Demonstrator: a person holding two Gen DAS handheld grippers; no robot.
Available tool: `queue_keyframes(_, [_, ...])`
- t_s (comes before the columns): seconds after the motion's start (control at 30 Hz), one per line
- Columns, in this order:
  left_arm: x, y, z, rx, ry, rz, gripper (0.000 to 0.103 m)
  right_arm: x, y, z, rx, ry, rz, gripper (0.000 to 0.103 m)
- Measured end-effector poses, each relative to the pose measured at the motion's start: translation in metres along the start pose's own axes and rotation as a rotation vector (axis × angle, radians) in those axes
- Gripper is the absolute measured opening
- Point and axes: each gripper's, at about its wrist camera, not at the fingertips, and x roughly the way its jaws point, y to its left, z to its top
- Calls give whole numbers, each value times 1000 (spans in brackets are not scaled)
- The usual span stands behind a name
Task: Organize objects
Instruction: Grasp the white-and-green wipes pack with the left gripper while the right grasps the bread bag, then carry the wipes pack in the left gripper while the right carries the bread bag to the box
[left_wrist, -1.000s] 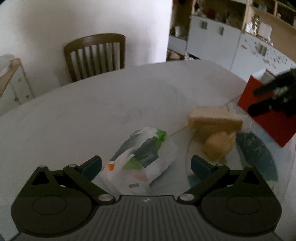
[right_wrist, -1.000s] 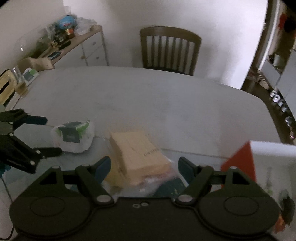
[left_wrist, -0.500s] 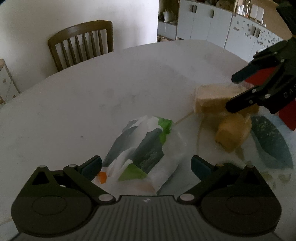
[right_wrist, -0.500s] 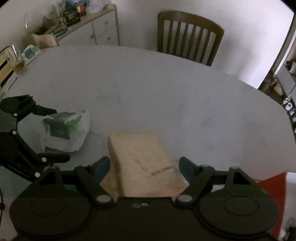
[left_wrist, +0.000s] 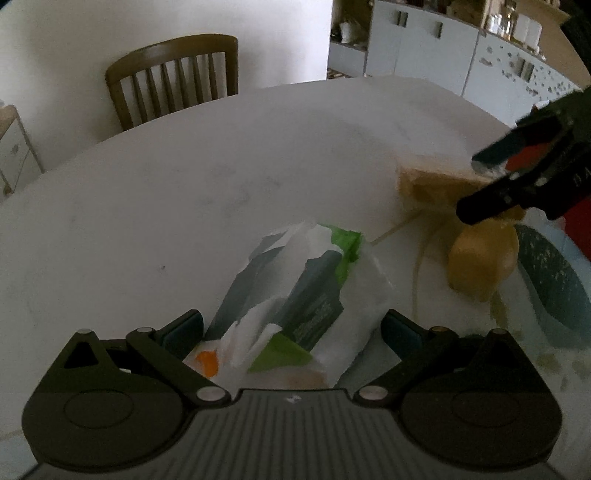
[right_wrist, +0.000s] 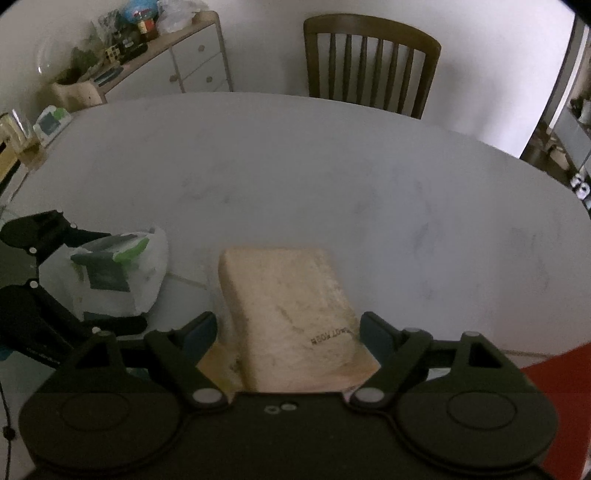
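A crumpled white, green and grey packet lies on the white table. My left gripper is open, and its fingers straddle the packet's near end. A pale loaf of sliced bread in clear wrap lies to the right of the packet. My right gripper is open around the loaf's near end. In the left wrist view the right gripper hovers at the loaf. The right wrist view shows the left gripper around the packet.
A yellow rounded lump in clear plastic sits beside the loaf on a mat with teal leaves. A red box stands at the right. A wooden chair is at the far table edge, and a cluttered sideboard is behind on the left.
The right gripper moved forward and down until its fingers straddle the loaf. The left gripper edged closer over the packet. Neither has shut.
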Motion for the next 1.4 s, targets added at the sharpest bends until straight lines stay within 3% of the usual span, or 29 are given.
queue_keyframes(0.13, [-5, -1, -4, -27, -14, -3, 100, -8, -3, -10, 28, 13, 29, 83])
queue_keyframes(0.23, [-12, -4, -10, -29, -27, 11, 91, -15, -1, -21, 30, 15, 31, 81])
queue_keyframes(0.4, [-25, -14, -19, -14, -32, 30, 64, -31, 3, -39, 50, 8, 41, 64])
queue_keyframes(0.6, [-34, -23, -23, -11, -40, 33, 47, -44, 10, -49, 59, -15, 26, 40])
queue_keyframes(0.77, [-43, -36, -26, -17, -47, 36, 39, -52, 16, -55, 67, -44, -16, 25])
queue_keyframes(1.0, [-64, -47, -31, -84, -42, -1, 38, -73, 7, -71, 107, -80, -43, 16])
queue_keyframes(1.4, [-110, -76, -45, -186, -42, -54, 38, -129, -10, -106, 193, -145, -56, 12])
